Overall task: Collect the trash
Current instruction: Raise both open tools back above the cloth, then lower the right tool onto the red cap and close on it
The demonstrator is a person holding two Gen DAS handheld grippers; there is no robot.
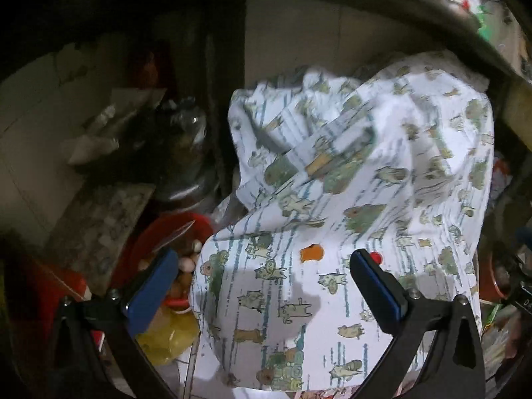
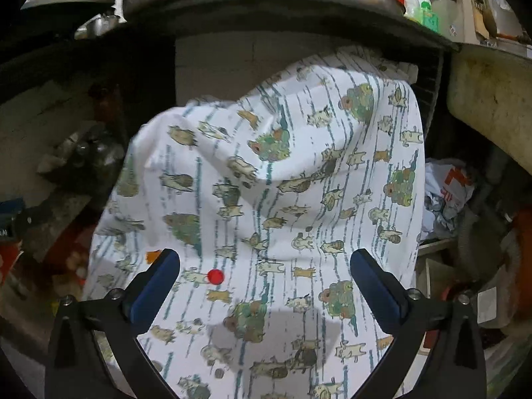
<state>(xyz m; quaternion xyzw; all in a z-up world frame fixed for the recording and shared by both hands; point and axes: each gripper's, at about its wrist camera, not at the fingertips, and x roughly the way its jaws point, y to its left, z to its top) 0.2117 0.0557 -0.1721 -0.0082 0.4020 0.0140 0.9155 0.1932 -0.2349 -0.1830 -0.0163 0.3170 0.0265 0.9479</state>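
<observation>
A large white plastic bag point(image 1: 365, 199) printed with cartoon animals and green stripes fills both views; it also shows in the right wrist view point(image 2: 282, 199), standing under a dark counter. My left gripper point(image 1: 262, 282) is open just in front of the bag's lower part, holding nothing. My right gripper point(image 2: 264, 282) is open in front of the same bag, holding nothing. To the left of the bag lie a red bowl point(image 1: 159, 236) with scraps and a yellow bag point(image 1: 169, 335).
A dark counter edge point(image 2: 266, 13) runs overhead with bottles point(image 2: 412, 0) on it. A clear bottle point(image 1: 189, 133) and paper scraps point(image 1: 99, 133) lie left of the bag. A crumpled white and orange bag point(image 2: 445, 193) lies right, beside a concrete sink point(image 2: 492, 99).
</observation>
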